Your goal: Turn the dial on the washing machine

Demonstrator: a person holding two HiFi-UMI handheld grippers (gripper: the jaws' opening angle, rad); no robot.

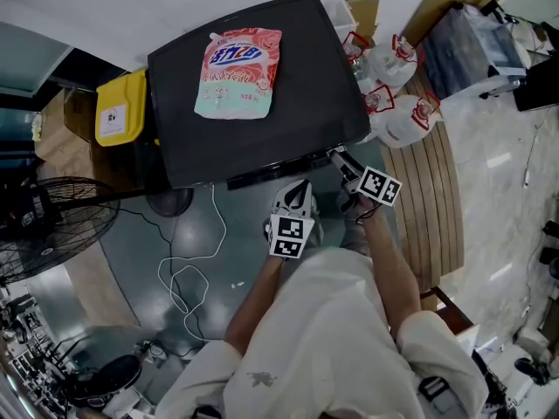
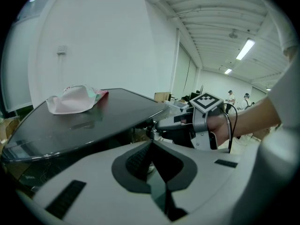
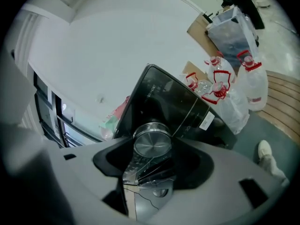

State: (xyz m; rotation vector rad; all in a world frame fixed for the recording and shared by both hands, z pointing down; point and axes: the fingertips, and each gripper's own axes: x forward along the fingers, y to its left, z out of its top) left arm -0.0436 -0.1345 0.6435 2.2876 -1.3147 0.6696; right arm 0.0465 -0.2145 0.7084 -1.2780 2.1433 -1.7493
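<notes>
Since the right hand-held gripper (image 1: 339, 158) pinches the washing machine's (image 1: 306, 77) metal dial (image 3: 152, 143), grasping is done and the turning looks unfinished; the left hand-held gripper (image 1: 297, 195), pressed together, hangs just beside it.

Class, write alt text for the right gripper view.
The right tool clamps the round silver dial on the black washing machine. Clear jugs with red caps stand beside the machine.

Jaws of left gripper (image 2: 152, 148) together, empty. Ahead, washing machine (image 2: 101, 121) (pink pouch (image 2: 72, 99) on top); right gripper (image 2: 158, 125) at front edge.
</notes>
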